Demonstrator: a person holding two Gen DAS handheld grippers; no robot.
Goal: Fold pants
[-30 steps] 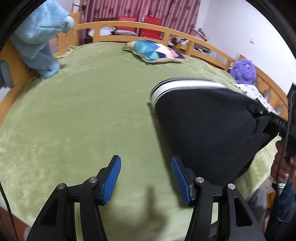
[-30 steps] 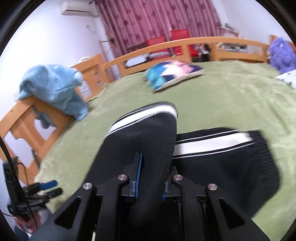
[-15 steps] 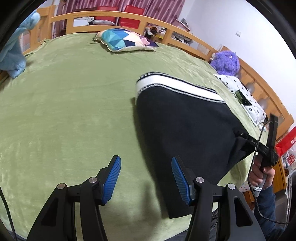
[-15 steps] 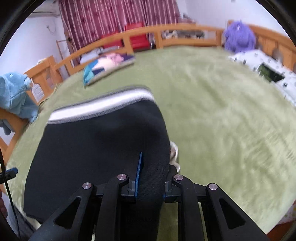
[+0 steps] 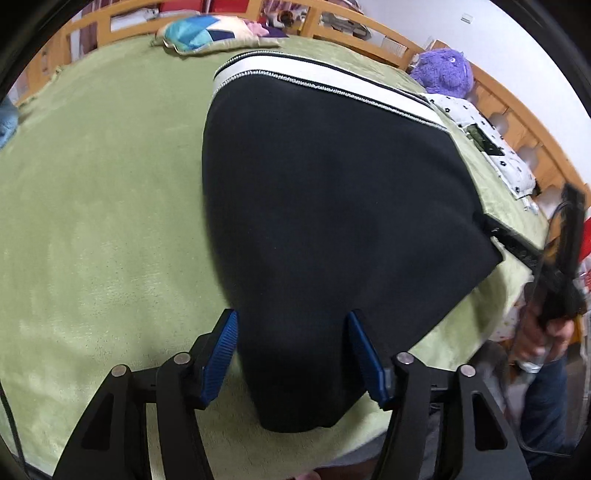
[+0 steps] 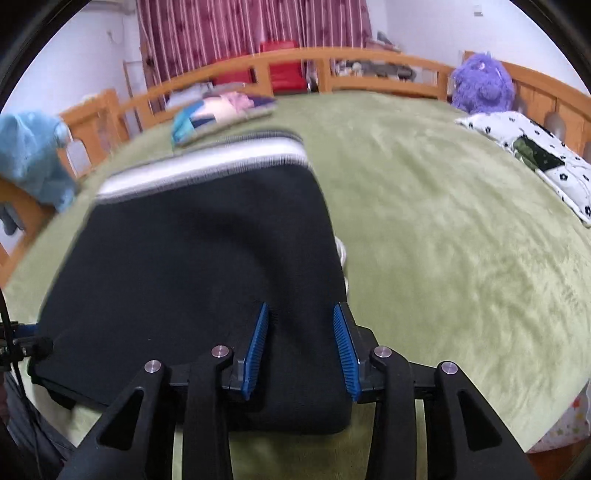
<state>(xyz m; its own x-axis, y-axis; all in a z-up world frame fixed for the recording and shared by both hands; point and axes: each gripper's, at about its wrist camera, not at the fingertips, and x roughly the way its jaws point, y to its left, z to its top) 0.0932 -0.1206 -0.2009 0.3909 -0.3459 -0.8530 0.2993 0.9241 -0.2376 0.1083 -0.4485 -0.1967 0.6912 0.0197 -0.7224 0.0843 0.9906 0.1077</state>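
Note:
The black pants with a white striped waistband lie folded flat on the green bed cover, also in the right wrist view. My left gripper is open, its blue pads on either side of the pants' near left corner. My right gripper is open over the pants' near right corner, the cloth lying between the pads. The right gripper also shows in the left wrist view, at the pants' right corner.
The green bed cover is ringed by a wooden rail. A patterned cushion lies beyond the pants. A purple plush toy and a white dotted pillow sit at the right. A blue towel hangs on the left rail.
My right gripper laid the pants down flat and opened, letting go of the cloth. My left gripper moved right and forward until its open pads straddle the pants' near corner.

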